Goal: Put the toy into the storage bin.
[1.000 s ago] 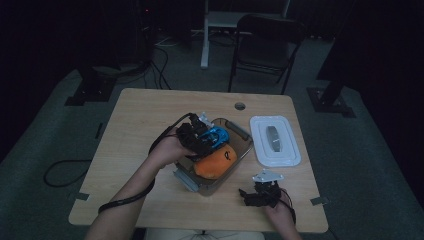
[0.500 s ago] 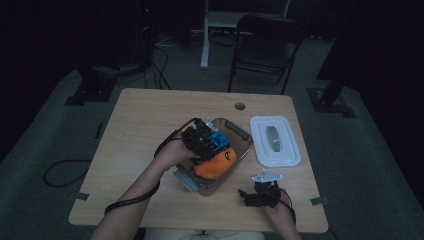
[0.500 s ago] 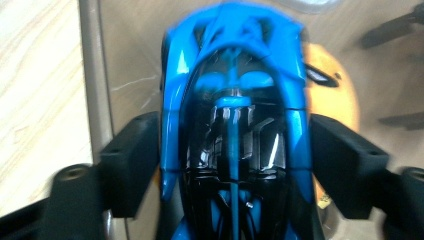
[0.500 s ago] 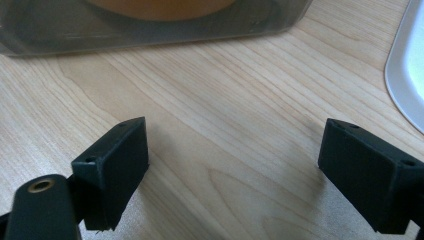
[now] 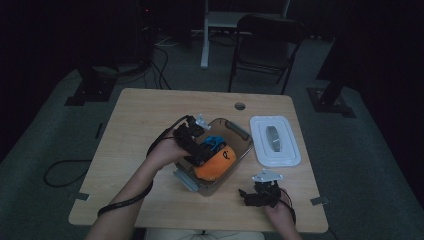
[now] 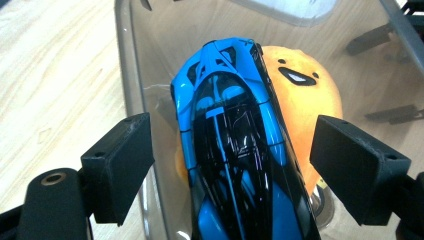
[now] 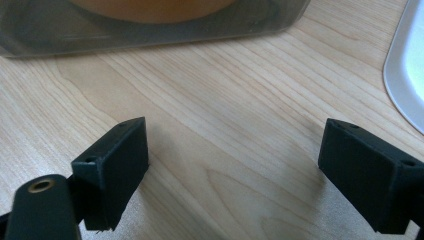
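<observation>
A fixed camera above the person's side looks forward and down at the whole desk (image 5: pixel 150 115), with a chair (image 5: pixel 265 45) beyond. The left gripper view sits very close over the clear bin (image 6: pixel 131 90), facing down onto a blue toy car (image 6: pixel 235 140) and orange plush (image 6: pixel 310 95). The right gripper view looks low across bare desk (image 7: pixel 225 130) towards that same bin (image 7: pixel 150 32), which the high view (image 5: pixel 242 136) also shows.

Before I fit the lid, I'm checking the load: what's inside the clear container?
A blue toy car lies on an orange plush inside the clear container. Whatever lies beneath them is covered.
</observation>
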`<action>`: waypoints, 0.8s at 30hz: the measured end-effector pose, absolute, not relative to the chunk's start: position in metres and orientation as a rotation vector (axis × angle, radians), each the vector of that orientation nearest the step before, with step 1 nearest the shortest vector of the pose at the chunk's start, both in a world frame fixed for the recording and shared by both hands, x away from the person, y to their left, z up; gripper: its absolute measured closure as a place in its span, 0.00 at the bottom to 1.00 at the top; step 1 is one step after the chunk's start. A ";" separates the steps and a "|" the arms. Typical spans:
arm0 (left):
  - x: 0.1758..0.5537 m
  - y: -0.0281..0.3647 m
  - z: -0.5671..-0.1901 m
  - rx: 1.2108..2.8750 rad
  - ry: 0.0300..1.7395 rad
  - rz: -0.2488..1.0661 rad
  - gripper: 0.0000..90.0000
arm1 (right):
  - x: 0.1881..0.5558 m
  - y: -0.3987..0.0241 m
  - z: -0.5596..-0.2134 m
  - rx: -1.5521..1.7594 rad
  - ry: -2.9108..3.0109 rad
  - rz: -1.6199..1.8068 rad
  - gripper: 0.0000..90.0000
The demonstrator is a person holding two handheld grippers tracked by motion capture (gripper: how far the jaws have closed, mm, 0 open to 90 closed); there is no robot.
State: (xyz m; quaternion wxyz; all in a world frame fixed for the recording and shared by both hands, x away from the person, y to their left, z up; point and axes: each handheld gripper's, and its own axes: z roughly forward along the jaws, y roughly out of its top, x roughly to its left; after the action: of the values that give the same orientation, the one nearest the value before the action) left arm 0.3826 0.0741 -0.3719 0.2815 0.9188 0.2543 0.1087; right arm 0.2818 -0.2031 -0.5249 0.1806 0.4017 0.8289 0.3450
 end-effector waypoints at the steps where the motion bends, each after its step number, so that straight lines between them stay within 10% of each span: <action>1: 0.382 0.076 -0.370 2.458 0.676 0.295 0.20 | 0.282 -0.203 -0.525 1.135 2.342 0.975 0.14; 24: 0.386 0.140 -0.363 2.304 0.763 0.377 0.11 | 0.284 -0.204 -0.523 1.142 2.336 0.984 0.14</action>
State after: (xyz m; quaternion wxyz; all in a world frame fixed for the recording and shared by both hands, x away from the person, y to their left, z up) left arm 0.3857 0.1401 -0.3631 0.3362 0.8835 0.2925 0.1444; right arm 0.2836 -0.2036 -0.5227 0.1798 0.4040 0.8266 0.3482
